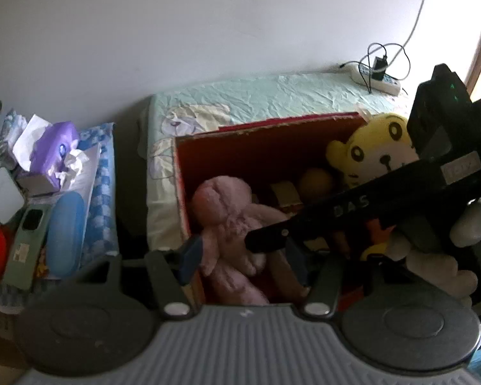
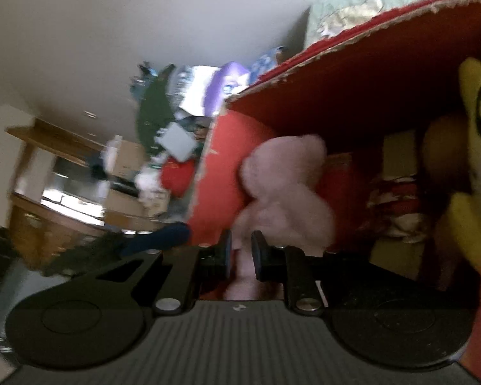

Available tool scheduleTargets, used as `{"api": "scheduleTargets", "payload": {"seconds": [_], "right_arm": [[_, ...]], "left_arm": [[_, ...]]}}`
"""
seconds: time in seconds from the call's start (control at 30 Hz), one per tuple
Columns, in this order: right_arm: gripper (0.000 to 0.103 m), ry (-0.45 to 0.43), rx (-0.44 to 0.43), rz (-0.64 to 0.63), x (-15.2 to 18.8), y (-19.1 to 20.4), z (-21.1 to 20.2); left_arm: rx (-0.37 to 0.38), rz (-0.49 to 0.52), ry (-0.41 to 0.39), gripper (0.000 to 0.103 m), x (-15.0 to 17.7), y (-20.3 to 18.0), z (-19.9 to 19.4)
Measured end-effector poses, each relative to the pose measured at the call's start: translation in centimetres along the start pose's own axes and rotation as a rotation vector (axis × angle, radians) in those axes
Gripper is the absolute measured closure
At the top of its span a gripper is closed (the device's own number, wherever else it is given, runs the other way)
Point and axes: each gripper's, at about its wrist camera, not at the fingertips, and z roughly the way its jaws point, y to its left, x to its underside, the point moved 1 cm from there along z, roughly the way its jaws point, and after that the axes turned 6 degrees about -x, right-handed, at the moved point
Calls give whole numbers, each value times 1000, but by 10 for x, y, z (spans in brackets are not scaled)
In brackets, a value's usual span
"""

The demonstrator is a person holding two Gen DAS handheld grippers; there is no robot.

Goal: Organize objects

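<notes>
A red cardboard box point(image 1: 182, 173) stands open on the bed with soft toys inside. A pink plush point(image 1: 231, 224) lies at its near left. A yellow tiger plush point(image 1: 378, 147) leans in the far right corner. My left gripper point(image 1: 240, 240) straddles the pink plush with its blue pads point(image 1: 189, 256) spread, and the right pad stands apart from the toy. My right gripper point(image 1: 259, 240) reaches in from the right as a black bar. In the right wrist view, which is blurred, the right gripper point(image 2: 242, 247) is shut on a limb of the pink plush point(image 2: 285, 186).
An orange ball point(image 1: 316, 181) and a tan block point(image 1: 285, 192) lie deeper in the box. A side table at the left holds a purple tissue box point(image 1: 54, 147), a phone point(image 1: 29, 224) and a blue case point(image 1: 64, 234). A power strip point(image 1: 375, 77) lies on the green sheet point(image 1: 272, 96).
</notes>
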Motion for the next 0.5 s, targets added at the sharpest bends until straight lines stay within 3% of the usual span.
{"api": "scheduleTargets", "payload": {"seconds": [0.2, 0.3, 0.37, 0.43, 0.5], "right_arm": [[63, -95, -58, -62, 3, 17, -41], [59, -160, -211, 21, 4, 9, -61], [57, -230, -235, 85, 5, -2, -71], [58, -308, -197, 98, 10, -4, -84], [58, -346, -103, 49, 12, 1, -95]], "left_arm": [[4, -2, -8, 42, -1, 0, -1], [-3, 22, 5, 42, 0, -7, 4], [-4, 33, 11, 42, -1, -10, 7], [-2, 44, 18, 42, -1, -13, 11], [-1, 53, 11, 42, -1, -16, 10]]}}
